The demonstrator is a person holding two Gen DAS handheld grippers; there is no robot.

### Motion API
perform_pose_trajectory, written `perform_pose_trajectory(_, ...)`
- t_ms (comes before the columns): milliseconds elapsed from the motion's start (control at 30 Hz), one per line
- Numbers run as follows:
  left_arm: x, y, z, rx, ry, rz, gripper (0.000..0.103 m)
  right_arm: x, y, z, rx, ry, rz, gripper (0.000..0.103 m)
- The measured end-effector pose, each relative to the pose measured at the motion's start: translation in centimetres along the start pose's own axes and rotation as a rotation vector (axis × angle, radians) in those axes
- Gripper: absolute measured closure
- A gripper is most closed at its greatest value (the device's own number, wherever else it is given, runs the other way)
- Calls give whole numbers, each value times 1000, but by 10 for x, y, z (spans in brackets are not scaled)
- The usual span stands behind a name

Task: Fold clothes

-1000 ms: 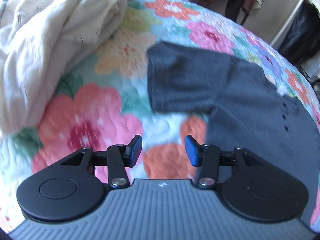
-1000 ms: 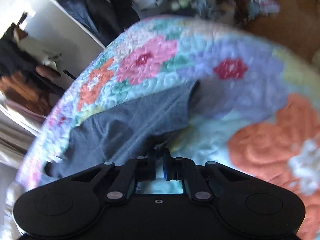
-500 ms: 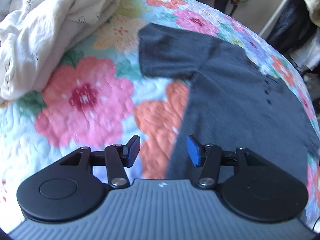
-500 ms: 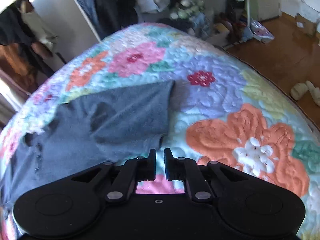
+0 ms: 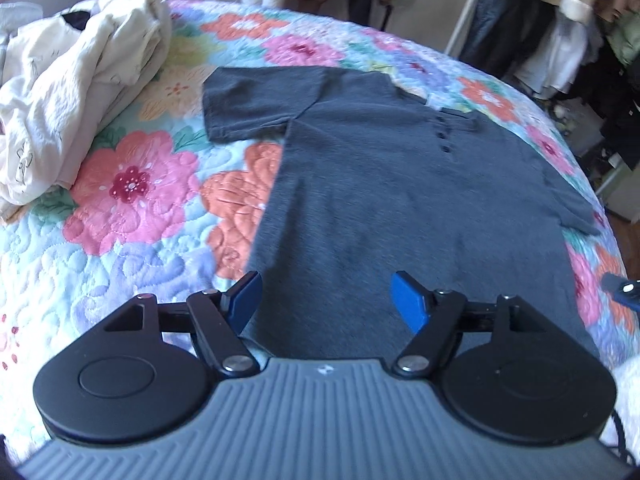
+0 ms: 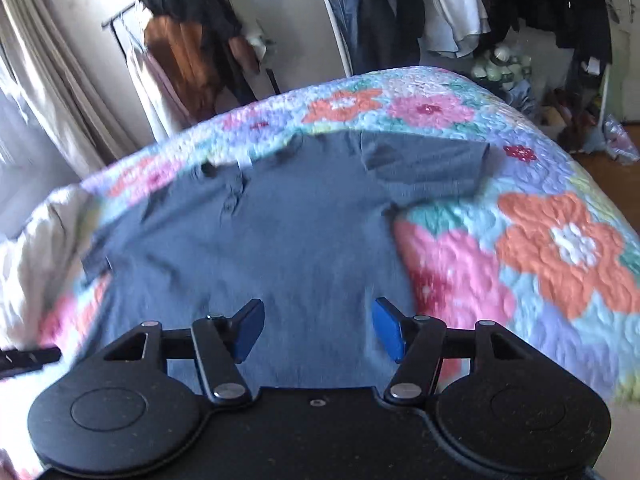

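Left wrist view: left gripper [image 5: 326, 300] with blue pads spread wide and empty, poised above the lower body of the grey polo shirt [image 5: 392, 200], which lies flat, front up, on the floral quilt [image 5: 132, 184]. Right wrist view: right gripper [image 6: 318, 330] likewise spread and empty over the same hem region. A clean fold probably calls for each tool to pinch one hem corner or side edge, then lift evenly so the cloth stays taut. Nearest margin is the shirt's left side edge, with bare quilt beside it; farther off, the left sleeve [image 5: 256, 104] lies spread, close to a heap of cream garments [image 5: 72, 92]; beyond, hanging clothes [image 6: 192, 40]
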State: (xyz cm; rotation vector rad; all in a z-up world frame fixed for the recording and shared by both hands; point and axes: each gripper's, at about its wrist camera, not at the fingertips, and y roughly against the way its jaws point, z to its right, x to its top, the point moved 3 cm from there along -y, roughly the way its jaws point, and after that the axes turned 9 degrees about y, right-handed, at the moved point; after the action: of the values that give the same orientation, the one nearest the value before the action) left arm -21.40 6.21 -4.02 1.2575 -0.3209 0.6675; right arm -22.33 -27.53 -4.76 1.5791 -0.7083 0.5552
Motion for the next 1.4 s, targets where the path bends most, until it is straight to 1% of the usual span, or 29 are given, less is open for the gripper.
perform_pose_trajectory(133, -15, 12, 13, -30, -44, 9, 30, -4, 5, -24, -88, 123, -17, 38)
perform_pose_trajectory(200, -21, 16, 18, -44, -64, 8, 30, -8, 9, -28, -92, 135, -15, 35)
perform_pose_trajectory(300, -28, 19, 26, -55, -86, 6, 30, -19, 9, -31, -103, 137, -46, 35)
perform_pose_trajectory(367, -31, 20, 31, -68, -92, 8, 29, -22, 8, -35, -124, 161, -54, 35)
perform_pose_trajectory(433, -35, 20, 35, -78, -107, 9, 25, -22, 8, -39, -128, 176, -60, 35)
perform_pose_trajectory(533, -41, 20, 44, -74, -155, 8, 23, -25, 6, -42, -124, 180, -78, 35)
perform_pose_trajectory(667, -50, 25, 64, -53, -251, 53, 18, -32, 2, -45, -105, 164, -112, 35)
perform_pose_trajectory(733, -54, 26, 70, -59, -263, 50, 16, -37, 0, -46, -83, 149, -129, 35)
perform_pose_trajectory(800, -58, 26, 73, -38, -276, 53, 15, -44, 0, -50, -72, 154, -132, 35)
perform_pose_trajectory(867, -63, 25, 75, -12, -290, 57, 12, -48, -1, -56, -69, 188, -130, 35)
perform_pose_trajectory(933, -70, 21, 76, 30, -320, 54, 10, -48, 1, -60, -81, 211, -125, 35)
perform_pose_trajectory(967, -74, 19, 76, 34, -326, 41, 10, -48, 1, -61, -83, 215, -123, 34)
perform_pose_trajectory(1067, -73, 15, 71, 22, -286, 10, 10, -49, 3, -62, -75, 213, -119, 32)
perform_pose_trajectory(1200, -72, 13, 67, 20, -257, -2, 10, -51, 2, -63, -61, 202, -122, 32)
perform_pose_trajectory(1300, -74, 10, 67, 27, -259, -5, 9, -53, 0, -63, -48, 196, -126, 32)
perform_pose_trajectory(1400, -79, 5, 71, 52, -280, -19, 5, -54, 3, -64, -57, 202, -117, 32)
